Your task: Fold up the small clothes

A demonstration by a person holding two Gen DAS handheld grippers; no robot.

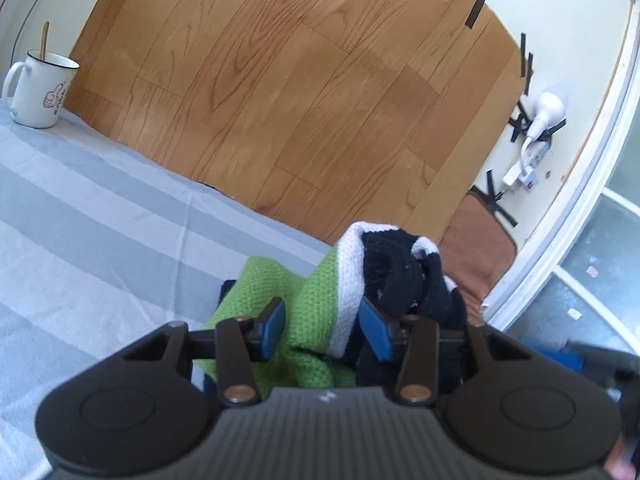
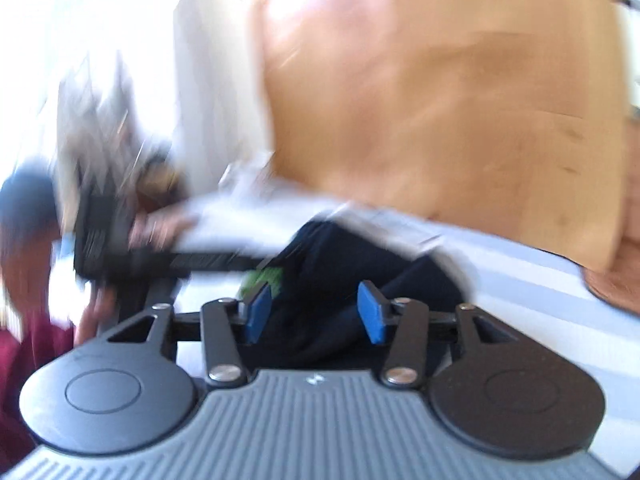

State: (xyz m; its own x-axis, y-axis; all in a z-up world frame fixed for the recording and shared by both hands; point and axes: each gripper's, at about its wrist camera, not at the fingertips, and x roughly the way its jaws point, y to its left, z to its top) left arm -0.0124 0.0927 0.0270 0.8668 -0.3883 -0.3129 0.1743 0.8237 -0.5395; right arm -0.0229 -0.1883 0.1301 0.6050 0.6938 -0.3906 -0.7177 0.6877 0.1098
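Closest to the lens on our left side is the left gripper, and it's got a bunch of the knit garment sitting right between its blue pads. The green part with the white edge band fills the gap and looks pinched, with the black part bulging out past the right pad. The whole thing is held up just off the striped grey cloth on the table, scrunched rather than flat, so there's no clear long axis yet.

Over on the other side, the right gripper is part spread, and its jaws are opening a little. The black end of the garment lies right ahead of it and between the pads, but the view is really smeared, so we can't tell if the pads actually touch fabric. It looks loose to us.

So the garment runs sideways between our two grippers: green end at the left one, black end at the right one. The left is the one that's on it. The mug sits well away, far corner.
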